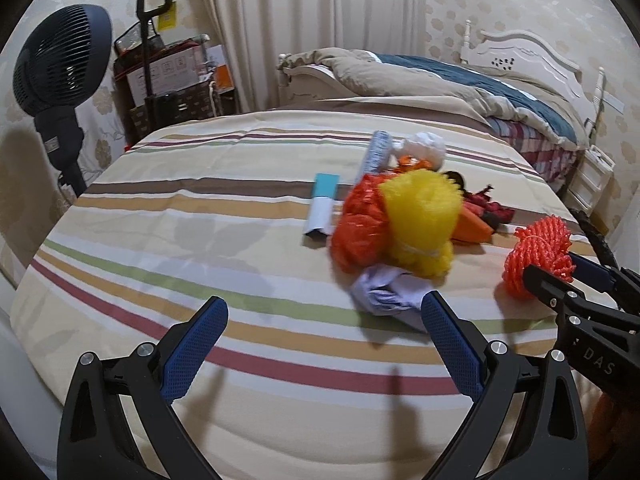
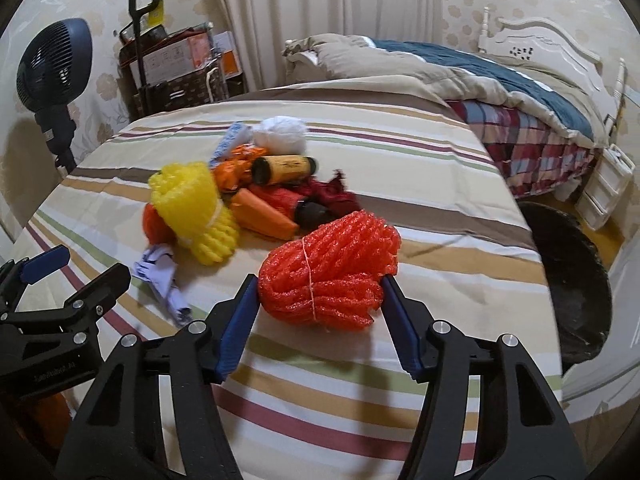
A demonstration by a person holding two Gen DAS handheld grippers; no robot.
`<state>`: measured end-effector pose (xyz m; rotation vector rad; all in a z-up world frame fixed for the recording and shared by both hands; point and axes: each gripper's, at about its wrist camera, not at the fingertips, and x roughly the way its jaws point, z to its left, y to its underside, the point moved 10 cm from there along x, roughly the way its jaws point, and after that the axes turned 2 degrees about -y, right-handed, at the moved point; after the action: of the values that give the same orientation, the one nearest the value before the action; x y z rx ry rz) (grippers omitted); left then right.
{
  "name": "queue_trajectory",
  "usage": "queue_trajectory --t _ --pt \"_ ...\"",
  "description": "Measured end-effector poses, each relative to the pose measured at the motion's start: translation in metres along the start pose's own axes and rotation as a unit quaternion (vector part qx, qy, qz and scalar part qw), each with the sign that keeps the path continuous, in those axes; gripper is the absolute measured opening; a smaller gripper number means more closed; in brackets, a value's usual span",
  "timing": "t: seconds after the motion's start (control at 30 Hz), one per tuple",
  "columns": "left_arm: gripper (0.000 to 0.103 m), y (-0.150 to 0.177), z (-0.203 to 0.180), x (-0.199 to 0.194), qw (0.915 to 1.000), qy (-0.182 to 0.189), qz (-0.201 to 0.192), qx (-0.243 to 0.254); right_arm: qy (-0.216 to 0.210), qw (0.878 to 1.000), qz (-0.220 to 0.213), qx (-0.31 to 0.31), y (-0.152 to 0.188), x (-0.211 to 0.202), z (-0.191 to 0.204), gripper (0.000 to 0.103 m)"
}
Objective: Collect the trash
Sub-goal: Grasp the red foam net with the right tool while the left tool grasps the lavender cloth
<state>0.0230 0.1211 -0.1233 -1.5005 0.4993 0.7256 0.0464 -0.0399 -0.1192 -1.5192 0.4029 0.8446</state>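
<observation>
A bundle of red foam netting (image 2: pixel 330 270), tied round its middle with thin string, sits low in the centre of the right wrist view on the striped bedspread. Up and left lies a heap: yellow netting (image 2: pixel 192 210), a white ball (image 2: pixel 282 133), a brown tube (image 2: pixel 286 168), crumpled lilac paper (image 2: pixel 160 276).

I have open striped bedspread (image 1: pixel 168 240) ahead and to the left of my left gripper (image 1: pixel 324 312), nothing lying there; to its right the trash pile (image 1: pixel 400 220) blocks the way, a crumpled lilac paper (image 1: pixel 384 292) just beside the right finger; my right gripper (image 2: pixel 320 296) is filled by the red foam net (image 2: pixel 332 268); beyond it bare cover; the dark bin (image 2: pixel 572 280) stands off the bed's right edge.
</observation>
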Motion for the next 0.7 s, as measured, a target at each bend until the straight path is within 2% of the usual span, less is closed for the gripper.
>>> queue_trajectory --t 0.2,0.33,0.47,0.67,0.7 --pt "0.096 -0.003 -0.020 0.010 0.9999 0.007 0.011 0.009 0.009 1.000 -0.005 0.022 0.001 -0.004 -0.025 0.059" --pt "0.082 0.000 -0.025 0.019 0.9995 0.005 0.029 0.012 0.009 0.999 -0.005 0.031 0.003 -0.004 -0.035 0.059" --pt "0.076 0.001 -0.027 0.020 0.9993 0.007 0.032 0.019 0.003 0.999 -0.005 0.037 0.004 -0.002 -0.039 0.059" --pt "0.055 0.002 -0.035 0.016 0.9987 0.033 0.033 0.021 -0.003 0.999 -0.005 0.039 0.006 -0.002 -0.038 0.060" --pt "0.055 0.002 -0.035 0.015 0.9986 0.035 0.034 0.020 -0.002 0.999 -0.005 0.038 0.005 -0.002 -0.038 0.060"
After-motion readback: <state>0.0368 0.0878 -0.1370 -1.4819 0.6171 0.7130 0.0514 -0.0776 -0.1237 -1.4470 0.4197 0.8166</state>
